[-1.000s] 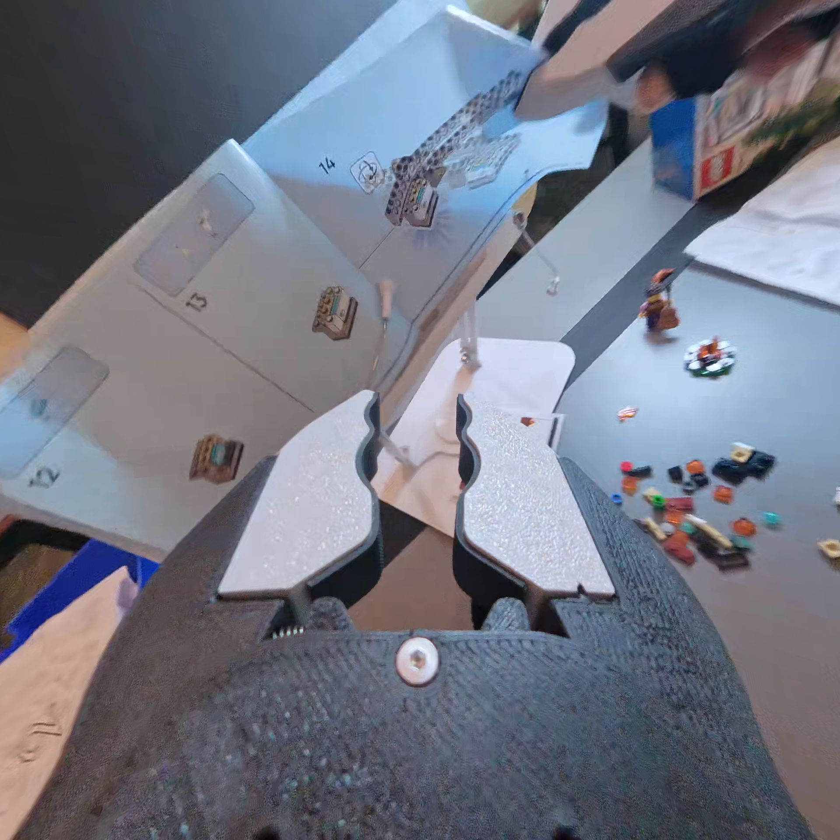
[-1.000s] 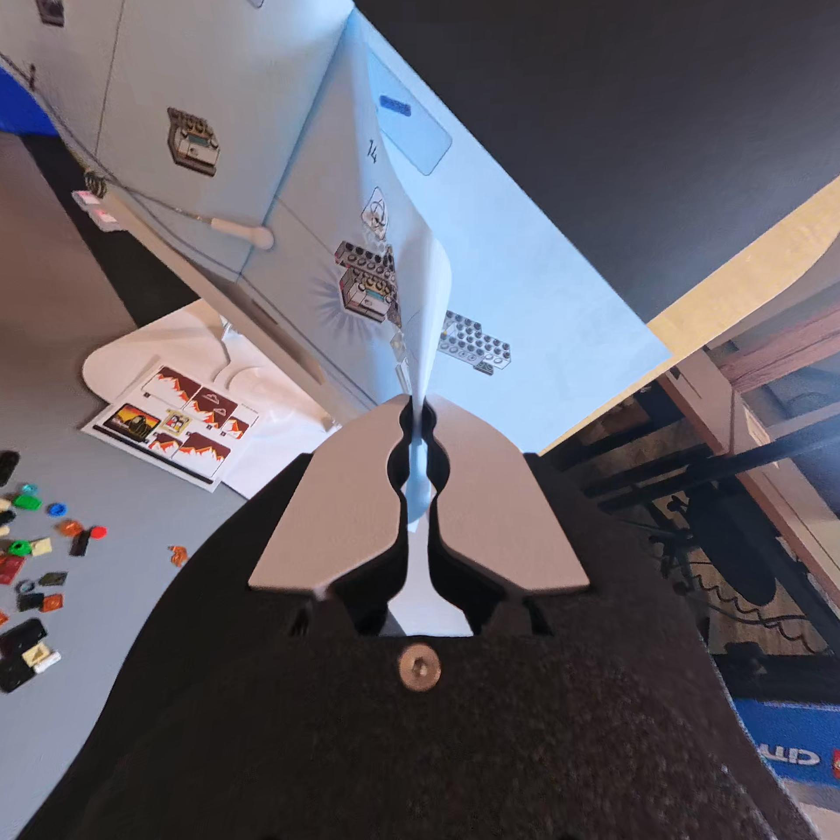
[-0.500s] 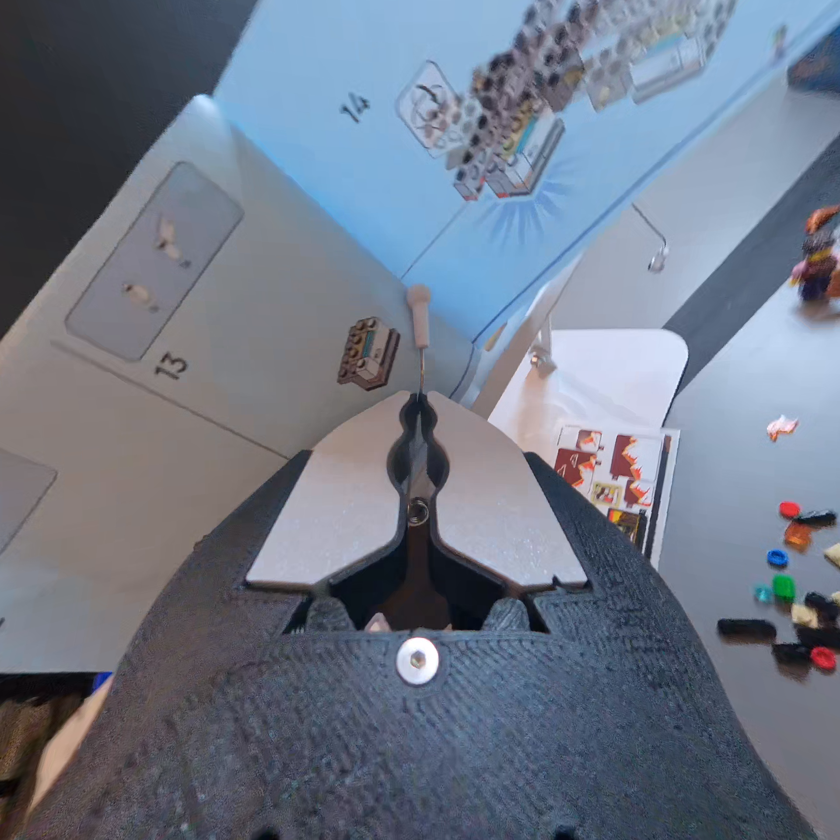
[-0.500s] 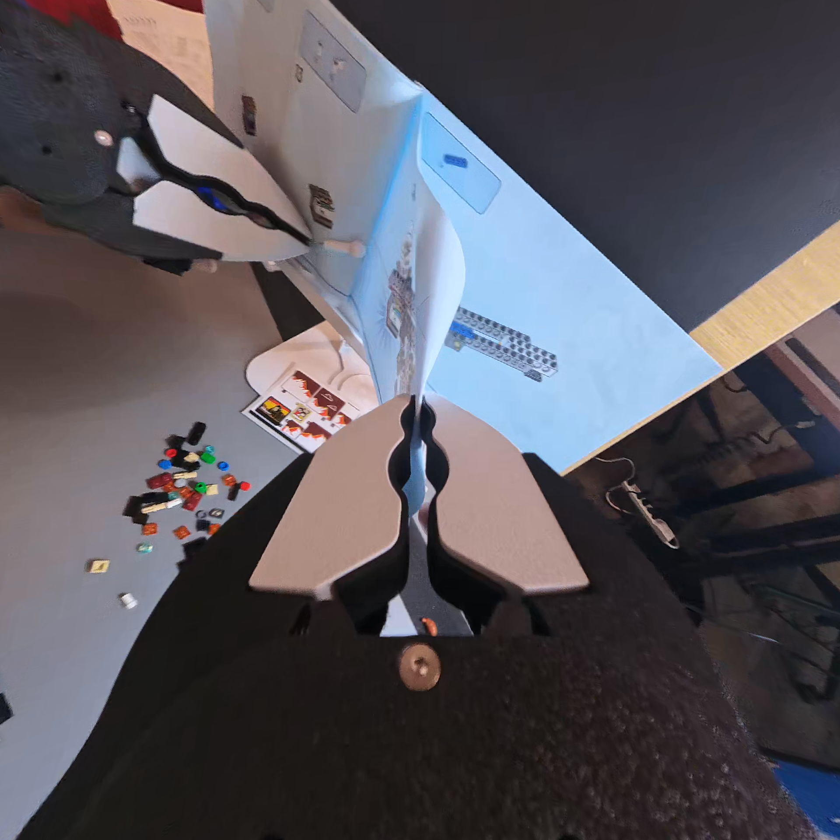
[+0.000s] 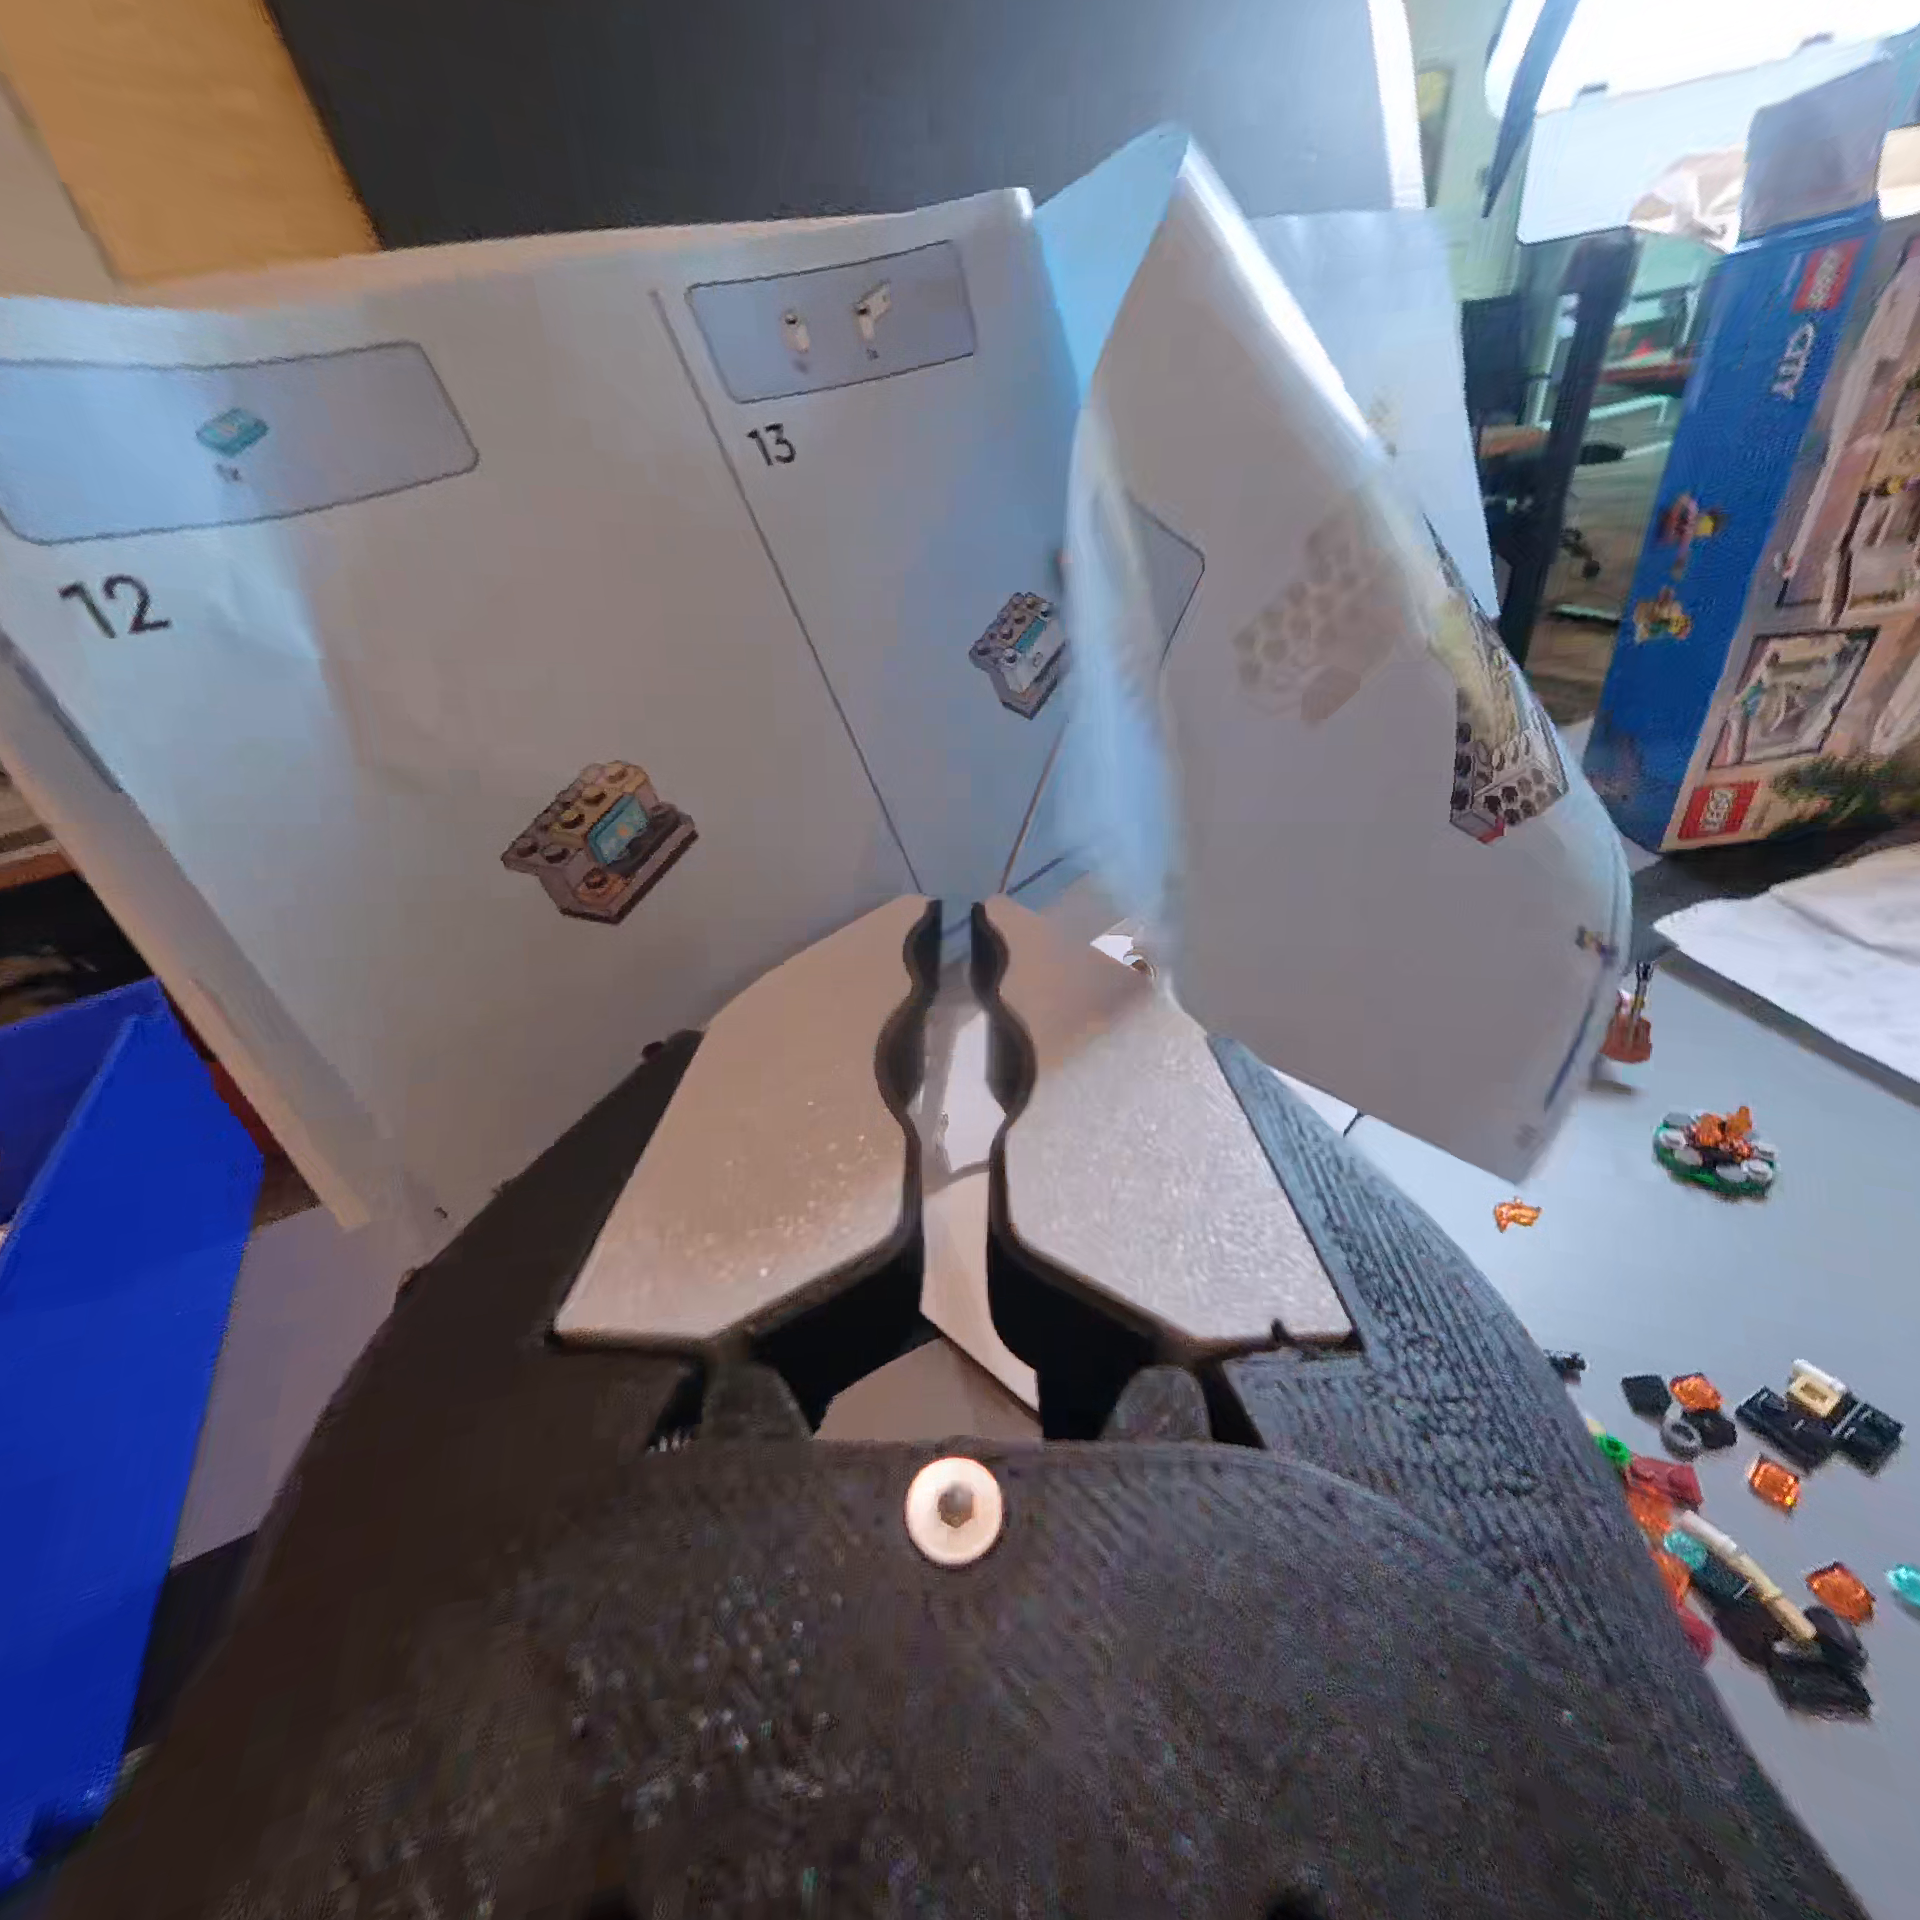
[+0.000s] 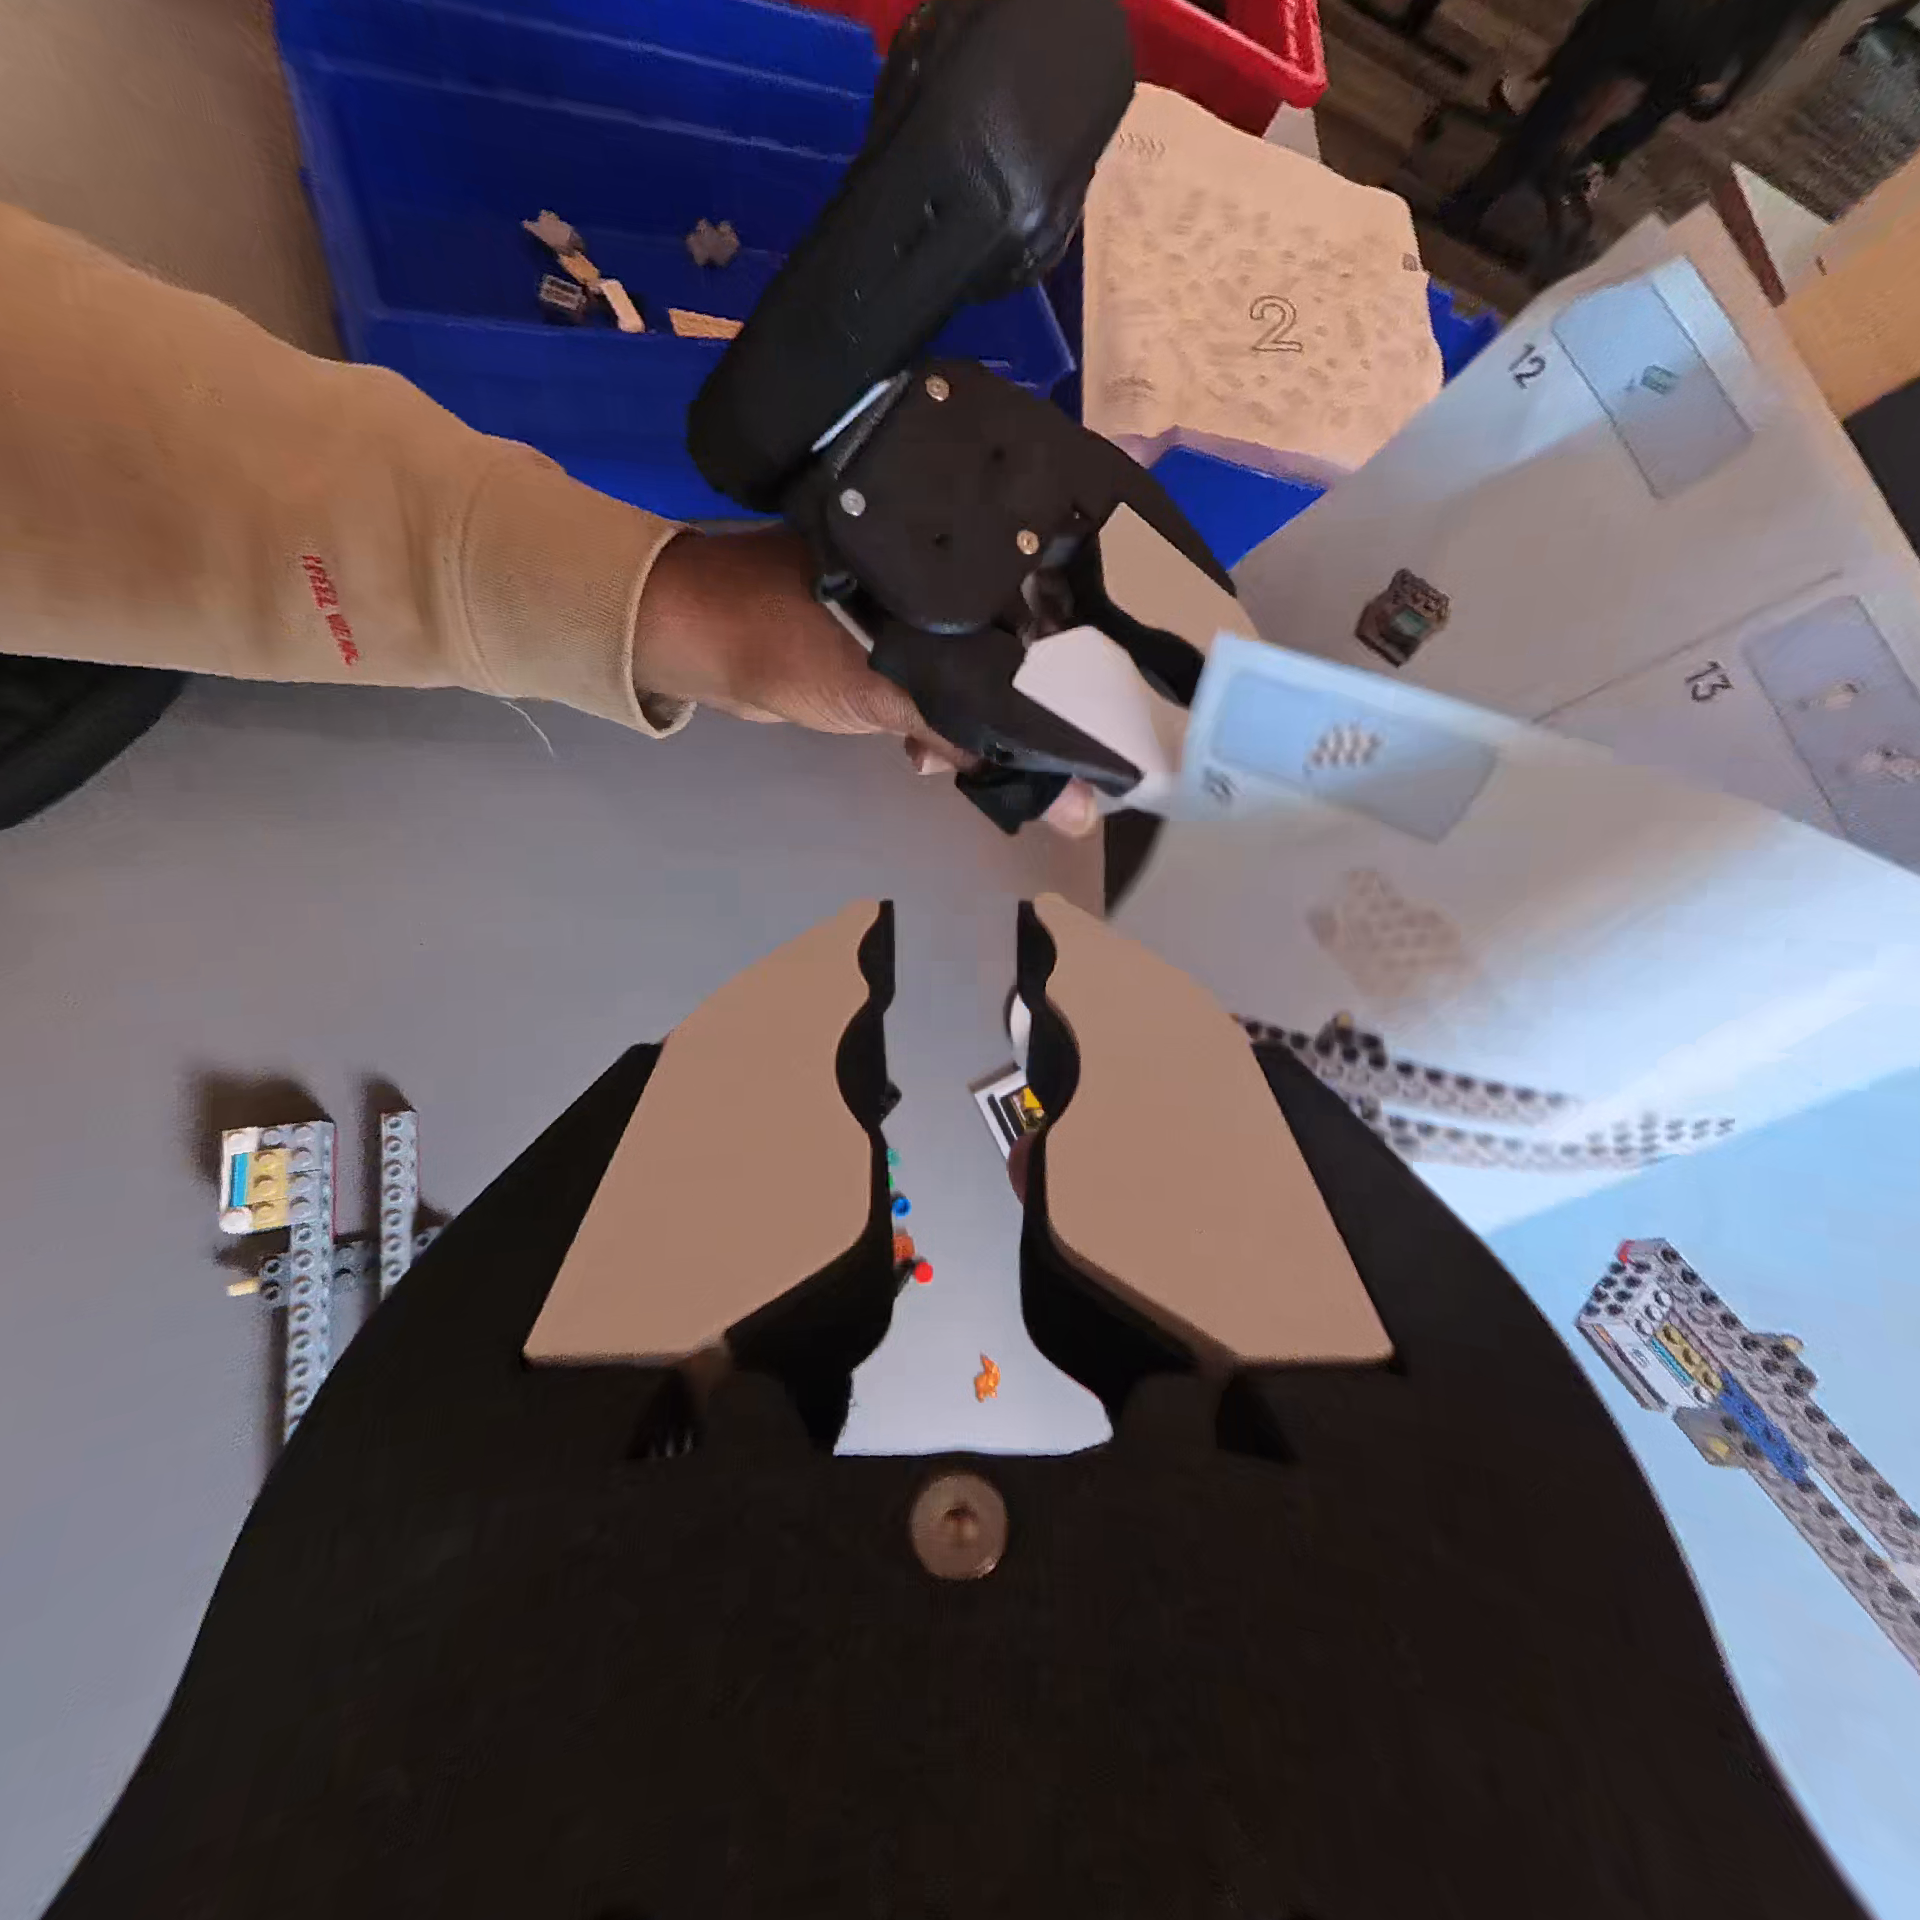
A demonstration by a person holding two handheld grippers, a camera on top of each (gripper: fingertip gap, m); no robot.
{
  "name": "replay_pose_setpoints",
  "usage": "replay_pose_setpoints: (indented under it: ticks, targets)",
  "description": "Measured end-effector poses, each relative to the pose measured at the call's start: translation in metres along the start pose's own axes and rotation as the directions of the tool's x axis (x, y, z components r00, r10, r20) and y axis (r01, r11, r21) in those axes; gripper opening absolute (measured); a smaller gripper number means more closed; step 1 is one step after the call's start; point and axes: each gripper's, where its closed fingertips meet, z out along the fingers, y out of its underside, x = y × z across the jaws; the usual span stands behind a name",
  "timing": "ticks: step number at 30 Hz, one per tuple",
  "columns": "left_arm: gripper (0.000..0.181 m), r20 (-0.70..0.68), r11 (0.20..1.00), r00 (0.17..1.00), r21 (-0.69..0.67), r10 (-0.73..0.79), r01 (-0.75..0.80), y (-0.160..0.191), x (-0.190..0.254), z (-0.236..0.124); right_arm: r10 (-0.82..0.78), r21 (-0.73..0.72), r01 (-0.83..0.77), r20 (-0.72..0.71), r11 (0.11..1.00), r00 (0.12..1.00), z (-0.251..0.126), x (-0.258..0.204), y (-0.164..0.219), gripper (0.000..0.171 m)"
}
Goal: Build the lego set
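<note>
The left gripper (image 5: 954,914) is sitting close in front of one open instruction booklet (image 5: 582,623), its jaws parted only by a narrow slit with nothing clearly pinched between them; two numbered build steps are showing on the flat page. One loose page (image 5: 1340,748) is standing curled and blurred to its right. In the right wrist view the same left gripper (image 6: 1117,774) is appearing beside that page's edge (image 6: 1340,748), held by one hand (image 6: 769,655) in a tan sleeve (image 6: 260,520); contact cannot be told. The right gripper (image 6: 954,920) is hovering above the grey table (image 6: 416,883) with its jaws moderately apart and empty. One part-built grey lego assembly (image 6: 301,1236) is lying on the table to the left. One scatter of small loose pieces (image 5: 1756,1496) is lying at the right, one round campfire piece (image 5: 1714,1143) beyond it, and one set box (image 5: 1766,540) is standing behind. One blue bin (image 6: 582,208) is holding a few tan pieces
</note>
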Motion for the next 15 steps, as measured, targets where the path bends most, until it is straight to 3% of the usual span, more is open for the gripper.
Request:
replay_pose_setpoints:
  ticks: [2,5,7,11,15]
  targets:
    - [0.021,-0.033,0.997,0.998,-0.034,0.062,-0.063,0.003,0.009,0.003,0.005,0.035,-0.007,0.061,0.999,0.998,-0.007,-0.009,-0.001,0.025]
    - [0.023,-0.042,0.984,0.985,-0.047,0.168,-0.169,0.001,0.018,0.013,0.079,0.137,-0.106,0.193,0.985,0.978,-0.035,-0.02,-0.001,0.025]
    - [0.024,-0.05,0.976,0.978,-0.067,0.202,-0.205,0.002,0.022,0.022,0.135,0.183,-0.17,0.188,0.968,0.973,-0.056,-0.008,0.008,0.025]
    - [0.021,-0.011,0.96,0.965,-0.097,0.262,-0.261,0.003,0.02,0.035,0.283,0.277,-0.244,-0.11,0.929,0.953,-0.09,0.069,0.047,0.019]
    - [0.002,0.026,0.962,0.966,-0.105,0.257,-0.253,0.002,0.009,0.039,0.215,0.098,-0.192,-0.404,0.977,0.889,-0.084,0.123,0.103,0.019]
